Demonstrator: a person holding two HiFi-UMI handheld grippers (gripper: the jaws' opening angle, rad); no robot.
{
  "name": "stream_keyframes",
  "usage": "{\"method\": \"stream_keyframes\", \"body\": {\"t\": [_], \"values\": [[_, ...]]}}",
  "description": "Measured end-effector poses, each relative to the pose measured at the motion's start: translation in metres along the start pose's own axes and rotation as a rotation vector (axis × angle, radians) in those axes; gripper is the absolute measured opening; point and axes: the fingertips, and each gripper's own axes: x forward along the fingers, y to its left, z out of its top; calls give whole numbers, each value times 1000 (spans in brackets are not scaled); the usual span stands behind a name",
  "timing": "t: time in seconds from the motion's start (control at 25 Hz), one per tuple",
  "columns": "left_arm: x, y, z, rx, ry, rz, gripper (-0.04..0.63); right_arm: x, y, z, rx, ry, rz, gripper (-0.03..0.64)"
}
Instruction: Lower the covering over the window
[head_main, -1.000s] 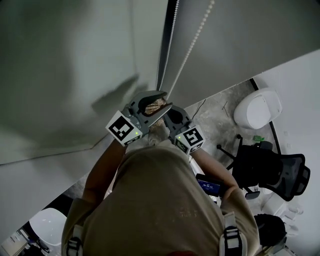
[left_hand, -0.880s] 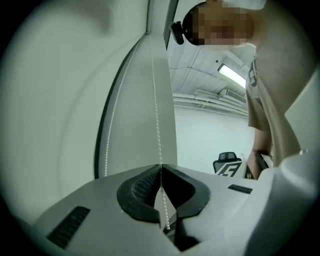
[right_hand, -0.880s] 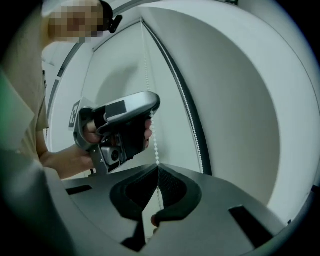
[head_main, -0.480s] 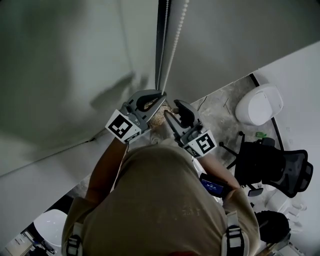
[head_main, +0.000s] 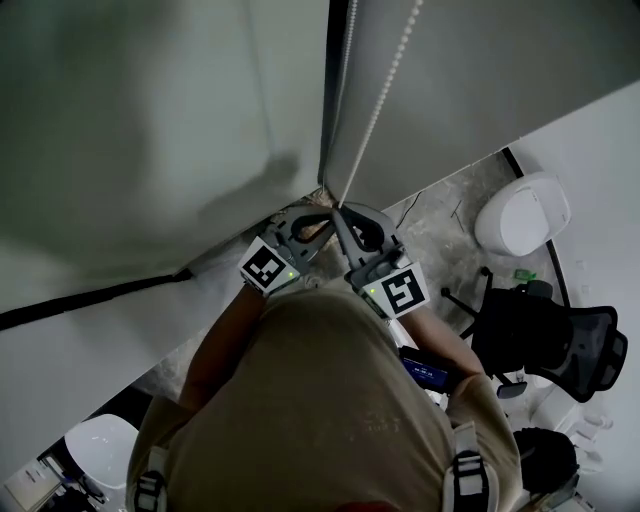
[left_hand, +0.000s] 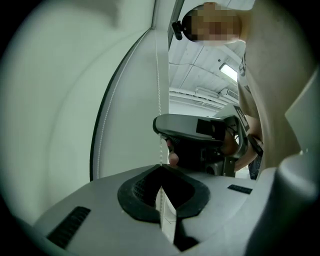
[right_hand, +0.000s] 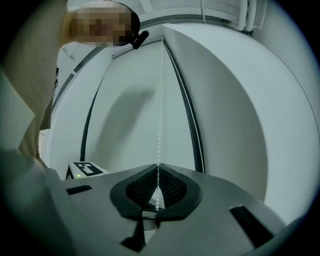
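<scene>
Pale grey fabric window blind (head_main: 480, 80) fills the upper right of the head view, hanging flat beside a dark vertical window-frame strip (head_main: 337, 70). How far down it reaches cannot be told. Its white beaded pull chain (head_main: 385, 90) runs from the top centre of that view down to your two grippers at mid-frame.

Your left gripper (head_main: 318, 224) is clamped on the chain, with the beads vanishing between its closed tips in the left gripper view. Your right gripper (head_main: 343, 220) has just closed its jaws, and they pinch the same strand. It sits just beside the left gripper and a little further up the chain.

You appear to be partway through a hand-over-hand pull. Next you would likely draw the right gripper straight down along the chain. Let the left gripper go only once the right one carries the load, then regrip higher.
</scene>
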Motion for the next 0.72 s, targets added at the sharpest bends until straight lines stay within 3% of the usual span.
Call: {"method": "stream_keyframes", "body": {"t": [0.16, 0.2, 0.28, 0.4, 0.6, 0.72], "values": [[-17, -7, -4, -61, -8, -63, 36, 4, 0, 0, 28, -7, 4, 9], [-23, -8, -8, -86, -10, -90, 154, 3, -2, 1, 30, -20, -1, 9], [-38, -3, -14, -132, -32, -107, 209, -1, -9, -3, 22, -44, -12, 9], [-49, 17, 12, -143, -122, -73, 210, -3, -14, -37, 27, 14, 7, 9], [-24, 4, 96, -10, -169, -140, 210, -2, -3, -76, 88, 122, 31, 9], [-10, 0, 108, 47, -158, -141, 126, -1, -6, -75, 106, 122, 30, 9]]}}
